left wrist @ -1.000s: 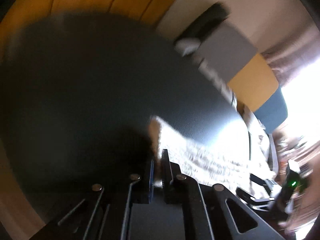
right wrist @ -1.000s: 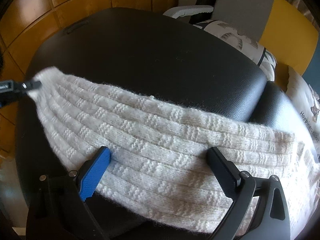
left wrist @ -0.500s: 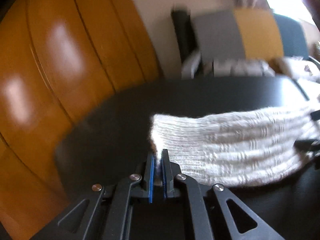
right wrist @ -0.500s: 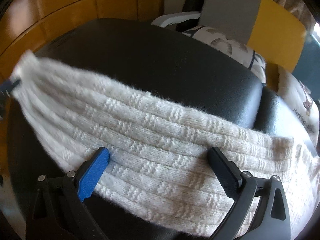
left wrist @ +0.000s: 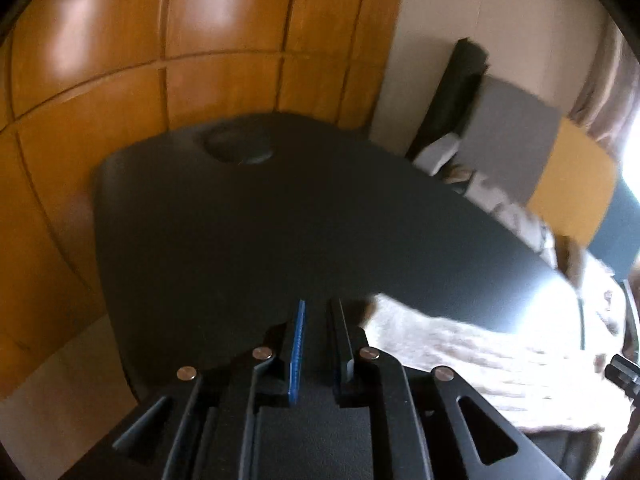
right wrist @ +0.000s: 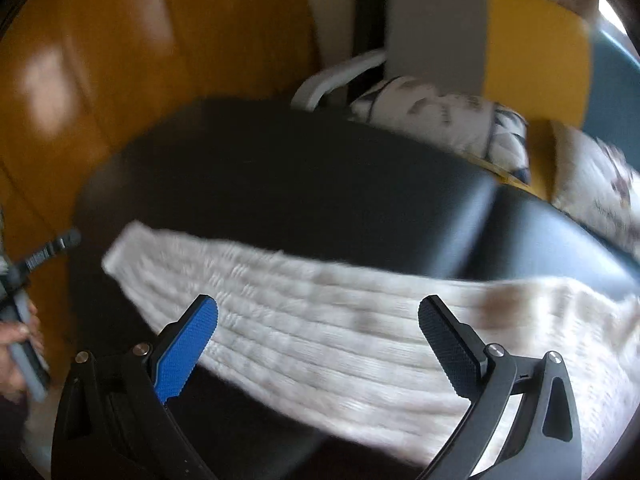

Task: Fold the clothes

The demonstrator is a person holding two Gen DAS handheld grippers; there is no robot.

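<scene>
- My left gripper (left wrist: 319, 320) is opening: a narrow gap shows between its blue pad and black pad, and nothing sits in that gap.
- The white knitted sweater (right wrist: 332, 320) lies folded into a long band across the black padded table (right wrist: 304, 176), its narrow end toward my left side.
- In the left wrist view that sweater end (left wrist: 472, 356) lies just to the right of my left gripper's fingers, free of them.
- My right gripper (right wrist: 318, 316) is spread wide, blue pad on one side, black pad on the other, empty, with the sweater band showing below between them.
- At the left edge of the right wrist view, a hand (right wrist: 16, 344) holds the left gripper's handle.
- Beyond the table stand an orange wooden wall (left wrist: 200, 48), a patterned cushion (right wrist: 452, 120), and grey and yellow chair backs (right wrist: 536, 36).
</scene>
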